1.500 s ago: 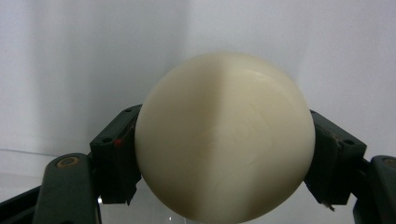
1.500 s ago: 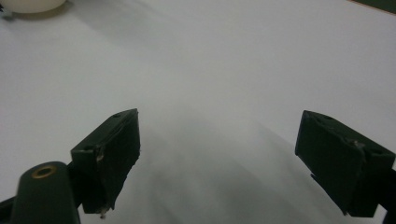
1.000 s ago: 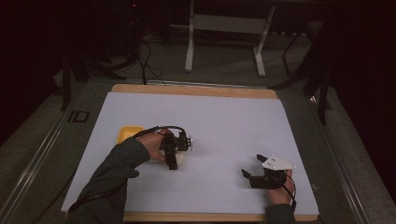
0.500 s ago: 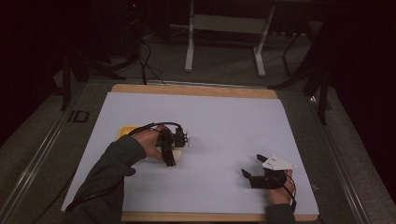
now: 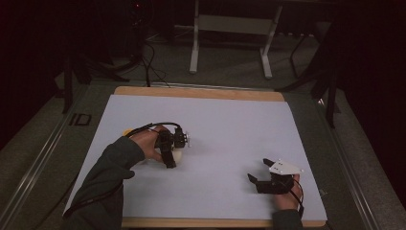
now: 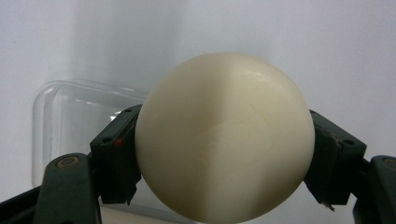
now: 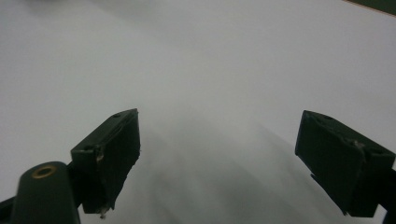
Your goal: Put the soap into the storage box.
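white paper covers the wooden table point(image 5: 201, 92), and the room around it is dark, with metal legs of some stand on the floor beyond the far edge. i have my left gripper point(image 6: 224, 149) pinching a cream ball point(image 6: 224, 137): both black pads press its sides, one from each flank, so the ball sits squarely between my jaws. from above, my left gripper point(image 5: 168, 151) is over the left middle of the sheet, with the ball point(image 5: 176, 155) a pale spot under it and something yellow point(image 5: 127, 132) peeking out just behind my wrist. past the ball, along my left gripper's line of sight, a clear plastic container point(image 6: 74, 116) lies on the paper, off to the left of the ball in that view and a little farther out. that is the relation i care about: the container lies ahead and to the side of what i carry, and my left hand is by far the nearer one to it. a ball has no long axis, so i judge the coming move needs only a shift over the opening. my right gripper point(image 5: 262, 173) rests well apart near the front right of the sheet, its jaws spread wide over bare paper point(image 7: 219, 70) with nothing between them.
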`<state>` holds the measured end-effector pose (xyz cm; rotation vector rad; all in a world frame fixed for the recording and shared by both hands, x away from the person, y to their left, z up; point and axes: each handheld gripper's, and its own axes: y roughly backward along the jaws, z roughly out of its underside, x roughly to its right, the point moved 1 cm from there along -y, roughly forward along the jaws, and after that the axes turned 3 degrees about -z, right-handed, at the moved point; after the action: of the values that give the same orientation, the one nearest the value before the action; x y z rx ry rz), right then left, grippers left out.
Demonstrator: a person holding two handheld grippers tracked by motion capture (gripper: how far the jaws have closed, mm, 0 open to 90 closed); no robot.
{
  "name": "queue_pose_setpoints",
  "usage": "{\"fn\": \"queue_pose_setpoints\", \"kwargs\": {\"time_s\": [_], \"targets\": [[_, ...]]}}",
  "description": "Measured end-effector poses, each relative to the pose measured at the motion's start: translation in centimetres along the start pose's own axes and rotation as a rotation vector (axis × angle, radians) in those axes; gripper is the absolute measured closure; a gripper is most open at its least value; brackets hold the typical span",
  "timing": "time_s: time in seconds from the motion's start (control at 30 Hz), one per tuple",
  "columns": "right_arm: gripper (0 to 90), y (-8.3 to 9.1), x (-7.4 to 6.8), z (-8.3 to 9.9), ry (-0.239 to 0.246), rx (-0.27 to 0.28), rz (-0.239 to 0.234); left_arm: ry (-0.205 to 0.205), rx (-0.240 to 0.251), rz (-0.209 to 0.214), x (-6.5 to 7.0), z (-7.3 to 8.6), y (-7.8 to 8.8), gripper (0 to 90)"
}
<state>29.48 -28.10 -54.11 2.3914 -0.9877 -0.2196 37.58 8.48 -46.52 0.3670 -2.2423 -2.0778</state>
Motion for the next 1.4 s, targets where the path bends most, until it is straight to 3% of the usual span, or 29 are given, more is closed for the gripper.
{"fn": "queue_pose_setpoints", "kwargs": {"time_s": [1.4], "targets": [[13.9,0.0,0.0,0.0,0.002,0.004,0.001,0.068,-0.007,-0.017,-1.7,2.6,1.3,24.6]]}}
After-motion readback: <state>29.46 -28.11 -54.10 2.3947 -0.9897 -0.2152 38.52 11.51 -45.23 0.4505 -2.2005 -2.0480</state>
